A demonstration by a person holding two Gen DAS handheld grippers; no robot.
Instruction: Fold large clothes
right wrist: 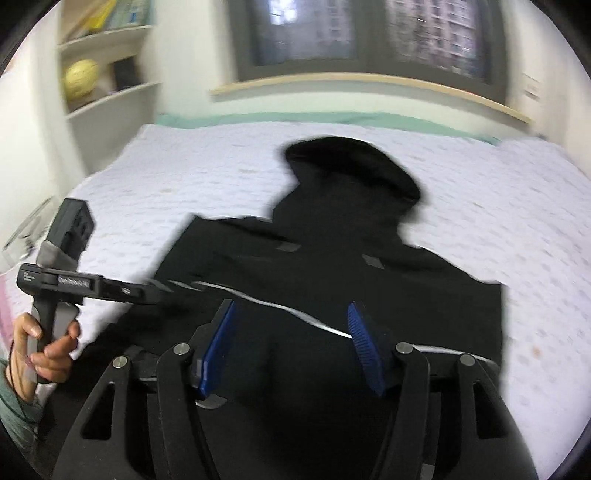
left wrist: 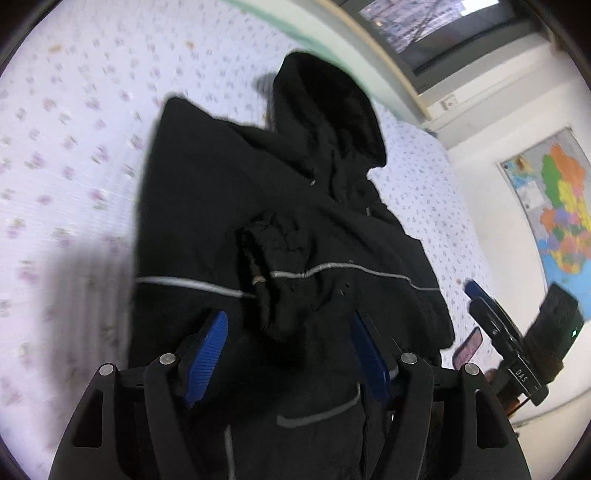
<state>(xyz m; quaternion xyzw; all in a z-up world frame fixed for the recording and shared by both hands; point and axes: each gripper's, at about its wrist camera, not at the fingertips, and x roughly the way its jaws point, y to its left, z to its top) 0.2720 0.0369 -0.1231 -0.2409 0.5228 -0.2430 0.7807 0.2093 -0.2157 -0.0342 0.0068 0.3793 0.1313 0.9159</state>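
A black hooded jacket (left wrist: 295,229) with a thin grey reflective stripe lies on the bed, hood pointing away; it also fills the right wrist view (right wrist: 332,266). A sleeve cuff (left wrist: 269,273) is folded over its front. My left gripper (left wrist: 291,325) is open above the jacket's lower part, with nothing between its blue pads (left wrist: 210,350). My right gripper (right wrist: 291,310) is open above the jacket's lower middle, empty. The left gripper's body shows in the right wrist view (right wrist: 74,280), held in a hand, and the right gripper's body in the left wrist view (left wrist: 495,325).
The bed has a white sheet with small purple flowers (left wrist: 66,155). A window (right wrist: 362,33) and sill stand behind the bed, shelves (right wrist: 107,74) at the far left. A coloured map (left wrist: 557,206) hangs on the wall to the right.
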